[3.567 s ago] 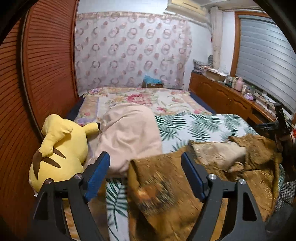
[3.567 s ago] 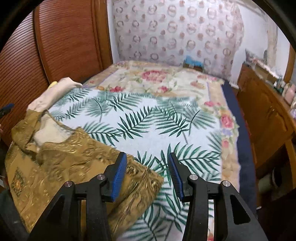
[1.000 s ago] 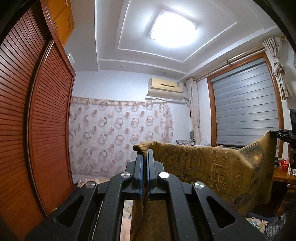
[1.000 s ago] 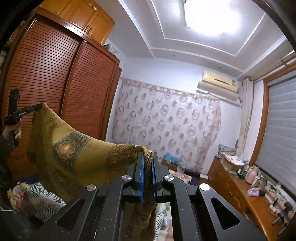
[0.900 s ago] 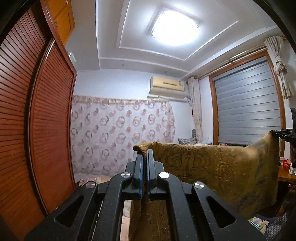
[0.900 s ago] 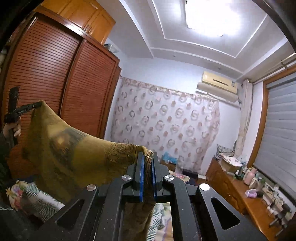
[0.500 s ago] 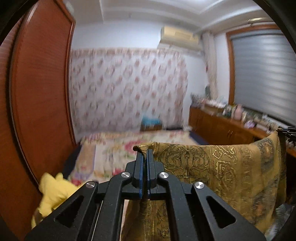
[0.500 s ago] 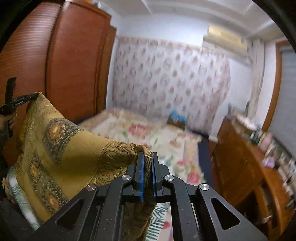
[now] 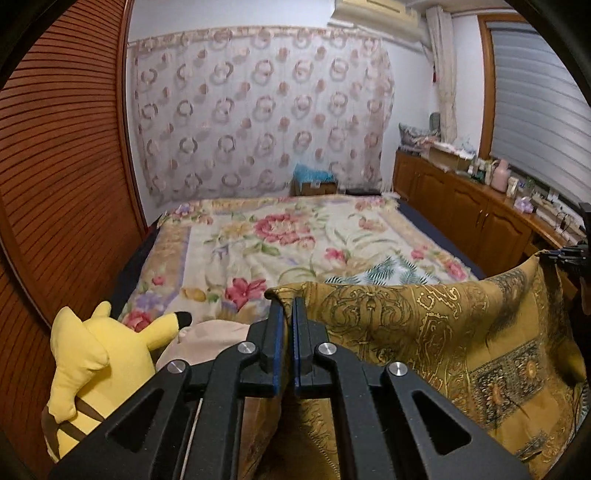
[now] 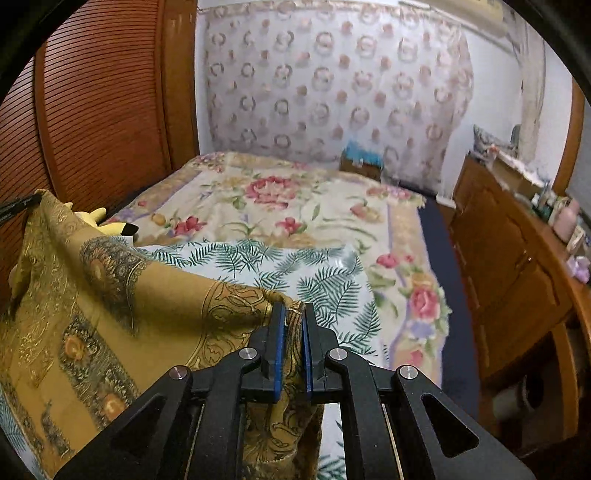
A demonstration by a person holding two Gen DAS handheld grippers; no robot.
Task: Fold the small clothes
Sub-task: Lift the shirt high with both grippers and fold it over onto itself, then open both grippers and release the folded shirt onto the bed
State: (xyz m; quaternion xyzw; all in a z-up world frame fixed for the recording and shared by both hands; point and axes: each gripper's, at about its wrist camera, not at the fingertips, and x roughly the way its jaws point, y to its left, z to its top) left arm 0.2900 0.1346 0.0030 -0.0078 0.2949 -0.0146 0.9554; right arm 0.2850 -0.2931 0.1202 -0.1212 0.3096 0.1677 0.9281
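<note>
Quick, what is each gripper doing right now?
Left gripper: closed on the golden patterned cloth.
Right gripper: closed on the same cloth.

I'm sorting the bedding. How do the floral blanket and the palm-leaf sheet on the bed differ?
The floral blanket is cream with pink roses and a tan border; the palm-leaf sheet is white with green fronds. The floral blanket lies farther back, the palm-leaf sheet nearer, partly behind the gold cloth. Both lie flat.

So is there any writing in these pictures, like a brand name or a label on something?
None that can be read.
The bottles and boxes on the sideboard may carry labels, but they are too small and blurred.
The golden cloth, held by both grippers, shows only ornament, no letters.
The air conditioner shows no legible brand.
</note>
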